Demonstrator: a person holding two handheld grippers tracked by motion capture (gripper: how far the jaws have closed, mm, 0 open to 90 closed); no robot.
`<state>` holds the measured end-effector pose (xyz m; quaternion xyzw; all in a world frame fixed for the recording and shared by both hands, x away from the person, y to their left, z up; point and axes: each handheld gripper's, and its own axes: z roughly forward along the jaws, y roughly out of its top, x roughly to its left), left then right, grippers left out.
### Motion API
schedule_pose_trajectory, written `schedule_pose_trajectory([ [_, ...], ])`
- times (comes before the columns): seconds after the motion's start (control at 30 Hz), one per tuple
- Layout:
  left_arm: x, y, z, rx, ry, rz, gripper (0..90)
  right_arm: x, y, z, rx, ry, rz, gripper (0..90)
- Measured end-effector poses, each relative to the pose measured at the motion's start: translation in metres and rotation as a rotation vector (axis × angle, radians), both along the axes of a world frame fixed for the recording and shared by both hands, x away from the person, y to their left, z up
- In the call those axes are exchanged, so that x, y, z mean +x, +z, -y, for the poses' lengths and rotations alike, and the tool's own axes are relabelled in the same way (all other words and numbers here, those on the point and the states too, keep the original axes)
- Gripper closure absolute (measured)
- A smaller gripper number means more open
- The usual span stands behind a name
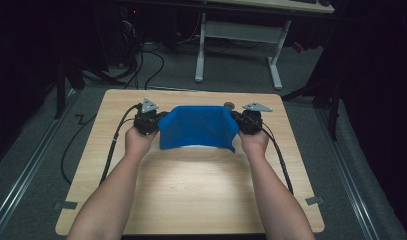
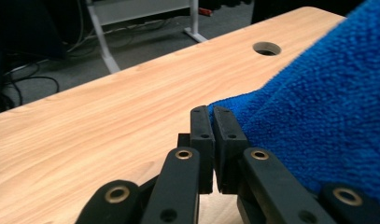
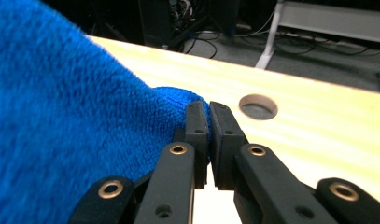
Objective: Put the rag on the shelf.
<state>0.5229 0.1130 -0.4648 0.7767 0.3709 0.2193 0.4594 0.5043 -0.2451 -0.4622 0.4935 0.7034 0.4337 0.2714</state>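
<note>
A blue fleece cloth hangs stretched between my two grippers above the far half of the wooden table. My left gripper is shut on the cloth's left top corner; in the left gripper view its jaws pinch the blue cloth at the tip. My right gripper is shut on the right top corner; in the right gripper view its jaws clamp the cloth corner. The cloth's lower edge droops toward the tabletop.
A round cable hole sits in the table near its far edge. Cables trail from both grippers along the table sides. Beyond the table stand a white desk frame and floor cables. The near half of the table holds my forearms.
</note>
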Motion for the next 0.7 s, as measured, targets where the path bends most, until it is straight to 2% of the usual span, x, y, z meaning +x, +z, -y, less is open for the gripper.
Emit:
schedule_pose_trajectory([
  [0.13,0.000,-0.005,0.005,-0.006,-0.016,-0.017,87.7,-0.003,-0.007,0.001,0.024,-0.002,-0.010,87.7],
  [0.27,-0.001,-0.012,0.010,-0.009,-0.028,-0.028,87.7,-0.004,-0.016,0.004,0.021,0.001,-0.033,87.7],
  [0.33,-0.002,-0.017,0.010,-0.020,-0.023,-0.040,87.6,-0.005,-0.019,0.004,0.019,0.002,-0.040,87.7],
  [0.47,-0.003,-0.029,0.008,-0.011,-0.012,-0.072,87.7,-0.007,-0.026,0.007,0.030,-0.004,-0.052,87.7],
  [0.63,-0.005,-0.038,0.006,-0.025,-0.009,-0.094,87.4,-0.008,-0.035,0.011,0.029,-0.003,-0.074,87.7],
  [0.7,-0.006,-0.039,0.006,-0.024,-0.013,-0.089,87.2,-0.007,-0.037,0.011,0.027,-0.002,-0.077,87.7],
])
